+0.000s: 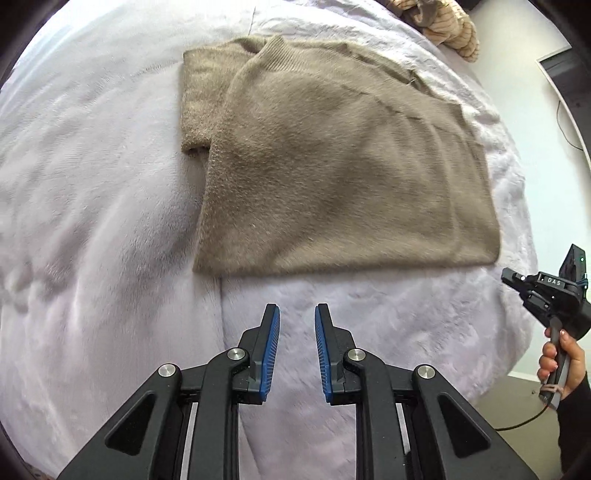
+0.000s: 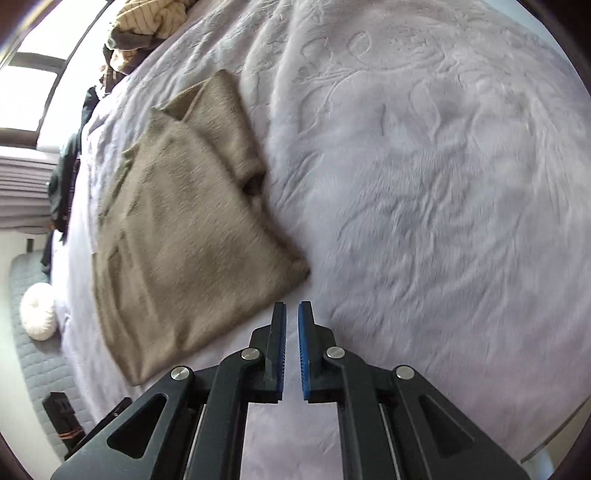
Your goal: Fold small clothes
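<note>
A taupe sweater of fuzzy, brushed knit lies flat on the bed, folded into a rough rectangle with a ribbed collar at its far end and one short sleeve sticking out along its left side. In the right wrist view the same sweater sits toward the bed's left edge, and its near corner comes to a soft point just beyond the fingertips. The bed is covered by a pale lilac plush blanket with a velvety nap and an embossed swirl pattern.

The left hand-held gripper hovers over bare blanket just short of the sweater's near hem, its black jaws set moderately apart with ribbed blue pads facing each other and nothing between them. The right hand-held gripper has its jaws drawn to a narrow slit, also empty, near the sweater's corner but not touching it. From the left wrist view it appears at the bed's right edge, held by the person's right hand.

A heap of cream striped and dark clothes rests at the bed's far corner. A white, round ribbed cushion lies on a grey quilted mat beside the bed.
</note>
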`<control>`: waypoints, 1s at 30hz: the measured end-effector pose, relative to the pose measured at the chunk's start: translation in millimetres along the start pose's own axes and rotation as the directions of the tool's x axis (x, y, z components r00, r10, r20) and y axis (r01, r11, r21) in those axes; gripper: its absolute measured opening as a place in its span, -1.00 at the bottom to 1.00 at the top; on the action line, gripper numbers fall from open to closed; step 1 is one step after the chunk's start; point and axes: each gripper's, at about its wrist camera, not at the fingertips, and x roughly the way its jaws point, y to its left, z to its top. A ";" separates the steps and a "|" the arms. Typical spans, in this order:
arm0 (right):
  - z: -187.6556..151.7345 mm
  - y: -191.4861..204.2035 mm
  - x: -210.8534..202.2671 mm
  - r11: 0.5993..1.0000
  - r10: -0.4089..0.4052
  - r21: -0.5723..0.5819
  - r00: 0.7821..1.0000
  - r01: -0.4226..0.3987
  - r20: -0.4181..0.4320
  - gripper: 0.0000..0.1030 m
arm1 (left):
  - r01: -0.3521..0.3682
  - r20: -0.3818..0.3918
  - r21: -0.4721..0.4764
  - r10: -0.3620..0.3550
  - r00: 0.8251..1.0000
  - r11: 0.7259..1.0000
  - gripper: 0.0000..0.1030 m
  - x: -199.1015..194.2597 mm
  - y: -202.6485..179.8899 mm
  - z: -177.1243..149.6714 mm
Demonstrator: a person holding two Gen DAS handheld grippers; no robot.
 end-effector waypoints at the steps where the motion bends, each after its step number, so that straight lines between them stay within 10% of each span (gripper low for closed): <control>1: -4.0 3.5 -1.2 1.000 0.011 -0.004 1.000 -0.011 -0.004 -0.86 | 0.003 0.007 -0.003 -0.003 1.000 1.000 -0.58 -3.7 -3.6 -2.1; 15: -46.2 57.5 -17.5 0.986 0.057 -0.152 0.997 -0.064 -0.051 -0.85 | -0.030 -0.006 0.013 0.030 1.000 0.999 -0.57 -22.1 -31.3 -29.8; 16: -47.1 59.3 -18.3 0.986 0.062 -0.150 0.997 -0.069 -0.051 -0.85 | -0.032 -0.006 0.010 0.032 0.999 0.999 -0.29 -22.1 -31.0 -30.5; 17: -48.4 61.4 -19.2 0.986 0.067 -0.149 0.996 -0.074 -0.050 -0.85 | -0.044 0.005 0.008 0.044 0.999 0.999 0.56 -23.4 -30.4 -31.9; 18: -49.5 63.9 -20.1 0.986 0.071 -0.150 0.996 -0.078 -0.050 -0.85 | -0.060 0.027 0.005 0.060 0.998 0.998 0.93 -26.3 -30.0 -33.2; 24: -59.2 79.8 -22.7 0.982 0.083 -0.163 0.995 -0.091 -0.054 -0.83 | -0.133 0.094 -0.005 0.133 0.987 0.991 0.99 -36.8 -24.8 -33.6; 26: -64.2 87.0 -22.5 0.980 0.080 -0.176 0.995 -0.089 -0.055 -0.53 | -0.176 0.104 -0.004 0.176 0.979 0.984 0.99 -38.7 -23.0 -31.9; 28: -71.2 97.9 -24.3 0.976 0.069 -0.205 0.997 -0.077 -0.044 0.67 | -0.196 0.106 -0.019 0.196 0.975 0.981 0.99 -40.2 -20.2 -30.3; 30: -77.6 108.6 -27.2 0.969 0.075 -0.235 0.997 -0.081 -0.033 0.74 | -0.194 0.116 -0.049 0.198 0.973 0.980 0.99 -43.4 -14.4 -28.6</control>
